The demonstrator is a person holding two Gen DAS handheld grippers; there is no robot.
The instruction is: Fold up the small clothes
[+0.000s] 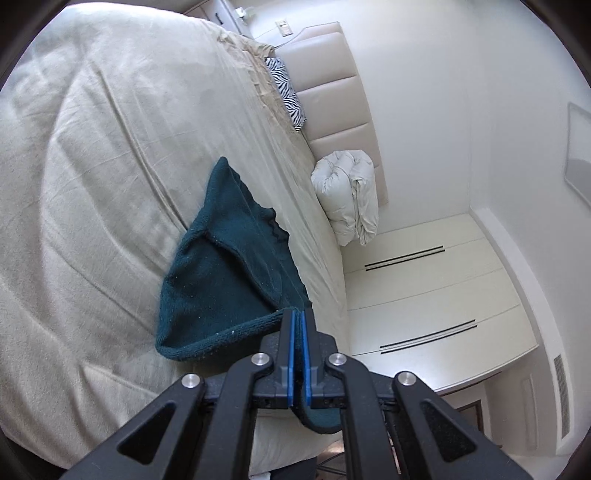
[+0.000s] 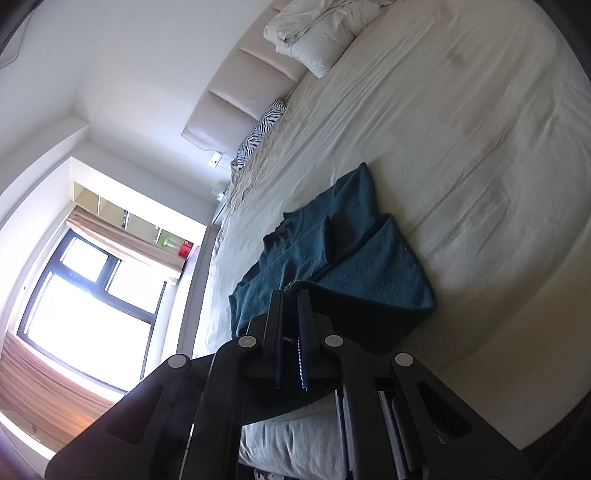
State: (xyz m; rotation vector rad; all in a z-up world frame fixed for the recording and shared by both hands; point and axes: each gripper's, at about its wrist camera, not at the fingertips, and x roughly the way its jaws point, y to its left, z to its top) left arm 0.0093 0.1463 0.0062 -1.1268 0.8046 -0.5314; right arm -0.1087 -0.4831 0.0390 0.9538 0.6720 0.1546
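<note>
A dark teal knitted garment (image 1: 225, 269) lies partly on the beige bed sheet (image 1: 110, 166) near the bed's edge. My left gripper (image 1: 297, 314) is shut on the garment's near hem, and a fold of the cloth hangs down between its blue pads. In the right wrist view the same teal garment (image 2: 332, 251) stretches away over the bed sheet (image 2: 461, 147). There my right gripper (image 2: 290, 293) is shut on another part of the near edge. The hem is lifted off the sheet between the two grips, while the far part rests on the bed.
A rolled white duvet (image 1: 347, 195) and a zebra-striped pillow (image 1: 286, 92) lie against the padded headboard (image 1: 332, 74). White cupboard doors (image 1: 424, 295) stand beyond the bed's side. The right wrist view shows a bright window (image 2: 85, 302) and the duvet (image 2: 317, 33).
</note>
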